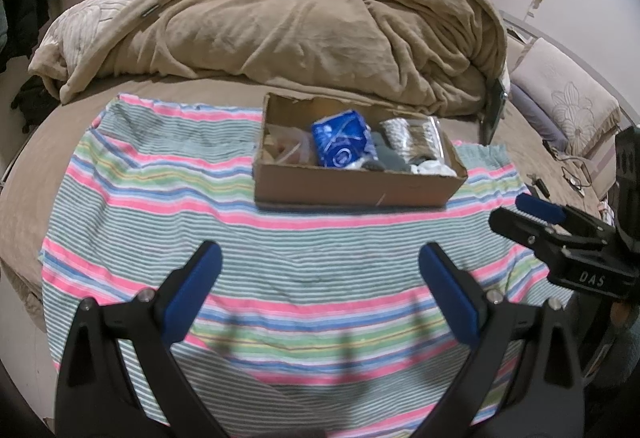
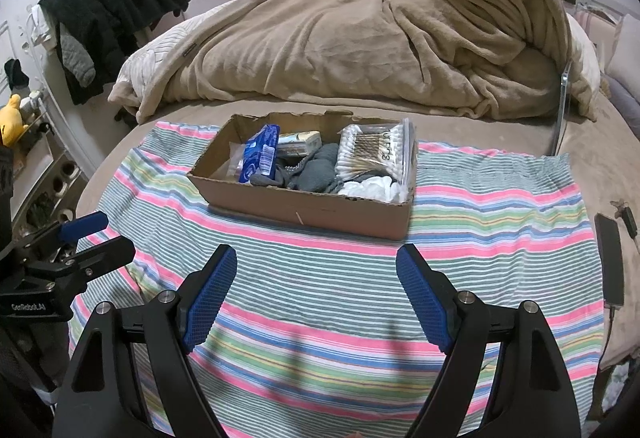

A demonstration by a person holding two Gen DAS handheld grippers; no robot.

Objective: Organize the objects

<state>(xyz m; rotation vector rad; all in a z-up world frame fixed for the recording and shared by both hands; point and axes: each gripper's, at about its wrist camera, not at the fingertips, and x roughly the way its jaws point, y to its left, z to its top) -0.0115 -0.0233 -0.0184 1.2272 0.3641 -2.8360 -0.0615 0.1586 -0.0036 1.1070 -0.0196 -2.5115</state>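
Note:
A cardboard box [image 1: 352,191] [image 2: 304,203] stands on a striped towel [image 1: 168,189] [image 2: 500,213] on the bed. In it lie a blue packet [image 1: 342,141] [image 2: 260,153], a clear box of cotton swabs [image 1: 414,137] [image 2: 372,151], grey socks [image 2: 316,169], a white cloth [image 2: 372,187] and a small gold pack [image 2: 300,142]. My left gripper [image 1: 320,258] is open and empty over the towel, short of the box; it also shows at the left of the right wrist view [image 2: 100,234]. My right gripper [image 2: 318,258] is open and empty, seen from the left wrist view at the right [image 1: 520,213].
A crumpled tan blanket [image 1: 300,25] [image 2: 360,37] fills the bed behind the box. A phone with cable [image 2: 610,262] lies right of the towel. Pillows [image 1: 568,97] are at far right. Dark clothes [image 2: 112,9] hang at left, near a shelf [image 2: 36,157].

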